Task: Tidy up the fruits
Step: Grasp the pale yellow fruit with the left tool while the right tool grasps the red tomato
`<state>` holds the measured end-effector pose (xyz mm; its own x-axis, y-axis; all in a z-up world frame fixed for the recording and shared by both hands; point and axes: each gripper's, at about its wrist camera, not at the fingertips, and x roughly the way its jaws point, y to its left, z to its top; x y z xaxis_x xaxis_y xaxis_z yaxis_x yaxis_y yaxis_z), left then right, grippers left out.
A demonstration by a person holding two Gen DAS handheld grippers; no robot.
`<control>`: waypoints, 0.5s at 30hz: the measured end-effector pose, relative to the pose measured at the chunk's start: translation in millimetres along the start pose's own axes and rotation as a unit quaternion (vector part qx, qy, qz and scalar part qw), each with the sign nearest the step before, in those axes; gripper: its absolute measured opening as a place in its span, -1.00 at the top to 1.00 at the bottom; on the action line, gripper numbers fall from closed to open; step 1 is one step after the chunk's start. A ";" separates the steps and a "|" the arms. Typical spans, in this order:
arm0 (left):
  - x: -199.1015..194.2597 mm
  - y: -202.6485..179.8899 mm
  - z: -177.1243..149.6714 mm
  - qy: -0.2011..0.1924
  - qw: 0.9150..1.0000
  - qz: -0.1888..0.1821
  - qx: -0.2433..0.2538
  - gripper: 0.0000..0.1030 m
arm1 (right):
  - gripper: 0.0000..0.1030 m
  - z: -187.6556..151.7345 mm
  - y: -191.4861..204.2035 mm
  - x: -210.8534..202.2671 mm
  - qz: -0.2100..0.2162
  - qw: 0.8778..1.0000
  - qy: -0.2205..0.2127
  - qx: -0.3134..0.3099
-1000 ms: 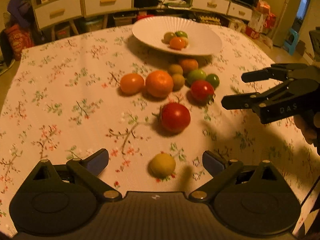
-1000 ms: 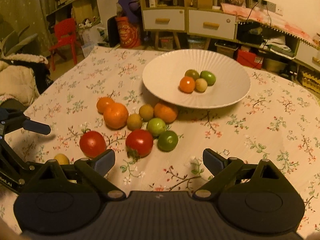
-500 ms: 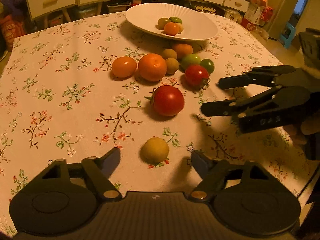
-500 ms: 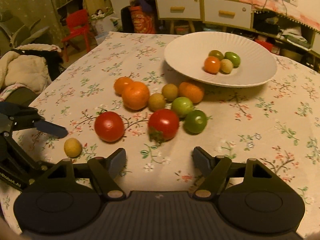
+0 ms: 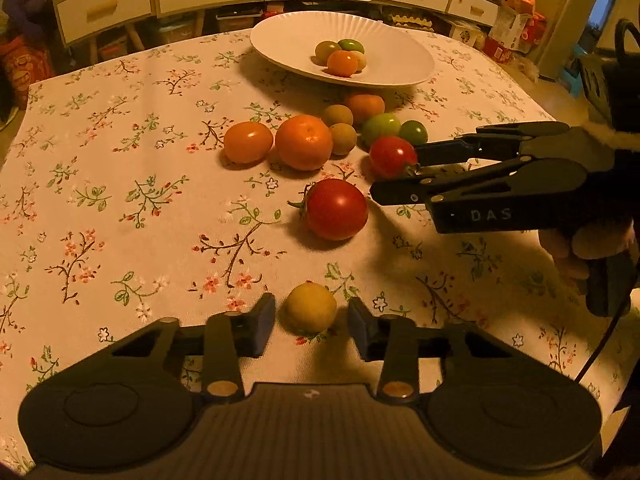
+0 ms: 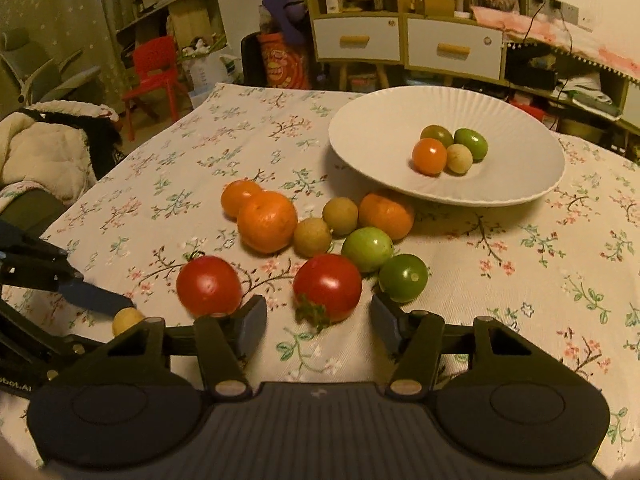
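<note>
The left tool (image 5: 311, 322) sits low over the worktop (image 5: 120, 208), jaws parted and not yet gripping, with the yellow fruit (image 5: 311, 307) straight ahead between its pads; the fruit is round, so no axis matters. The right tool (image 6: 319, 322) is likewise parted, its pads flanking the near side of a red tomato (image 6: 327, 286), with a green one just beside the right pad. Each tool is the nearer one to its own fruit.

Taking the plate (image 5: 288, 36) as landmark: four small fruits lie on it, one orange, two green, one pale. On the tools' side of it, off the plate, lie ten: two red tomatoes, two green, three orange fruits, two brown ones and the yellow one, which is farthest from the plate.
</note>
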<state>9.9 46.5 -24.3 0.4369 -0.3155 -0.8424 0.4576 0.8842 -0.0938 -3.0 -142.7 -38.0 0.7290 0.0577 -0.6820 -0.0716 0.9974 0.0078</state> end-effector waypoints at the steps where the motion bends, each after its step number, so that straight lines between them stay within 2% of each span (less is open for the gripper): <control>1: 0.1 0.4 0.3 0.000 1.000 -0.001 -0.001 0.50 | -0.02 0.0 0.2 0.6 -0.001 1.000 -0.001 -0.001; 4: 0.8 0.2 0.9 -0.001 1.000 0.002 -0.001 0.60 | 0.05 1.0 -0.4 1.7 -0.005 1.000 -0.005 -0.003; 11: 0.3 -1.6 1.3 -0.002 1.000 0.006 0.002 0.62 | 0.33 2.3 -2.4 2.1 -0.013 1.000 -0.010 -0.003; 15: 1.0 -1.5 2.0 -0.004 1.000 0.006 0.001 0.62 | 0.34 3.2 -2.1 1.6 -0.012 1.000 -0.009 -0.004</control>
<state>11.2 44.1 -23.9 0.4489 -0.3075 -0.8390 0.4542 0.8871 -0.0821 0.4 -144.6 -36.7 0.7434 0.0337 -0.6681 -0.0587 0.9982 -0.0150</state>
